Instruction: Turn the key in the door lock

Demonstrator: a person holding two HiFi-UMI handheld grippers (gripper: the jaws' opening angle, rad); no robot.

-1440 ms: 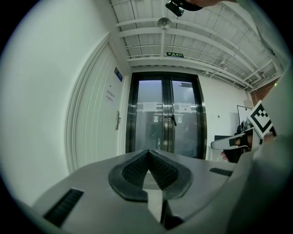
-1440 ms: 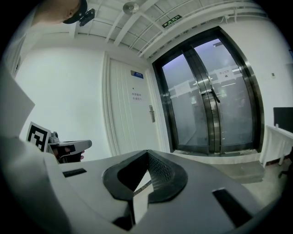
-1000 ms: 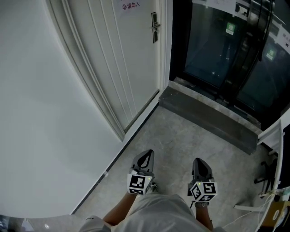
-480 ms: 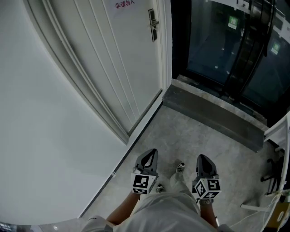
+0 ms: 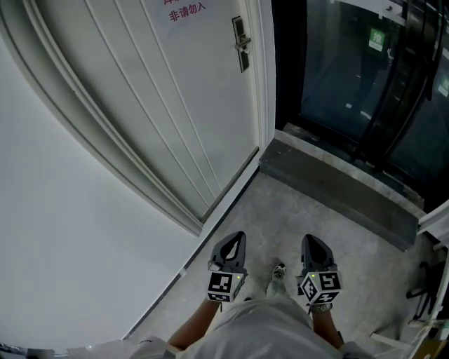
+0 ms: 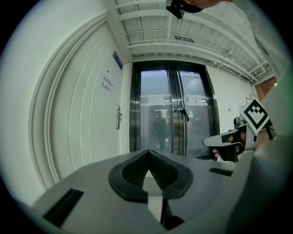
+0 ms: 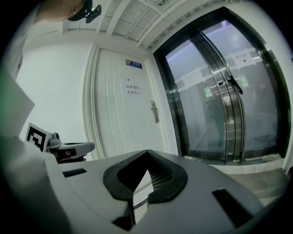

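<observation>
- the lock (image 5: 240,29) on the door (image 5: 189,91) is too small to make out in any detail.
- the red sign (image 5: 184,10) is cut off by the top edge.
- what may be a shoe (image 5: 278,271) is half hidden by clothing.

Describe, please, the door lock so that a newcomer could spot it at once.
Find the white door left of the dark glass doors. The lock is at that door's right edge: a narrow metal plate with a lever, the only fitting among flat white panels.
</observation>
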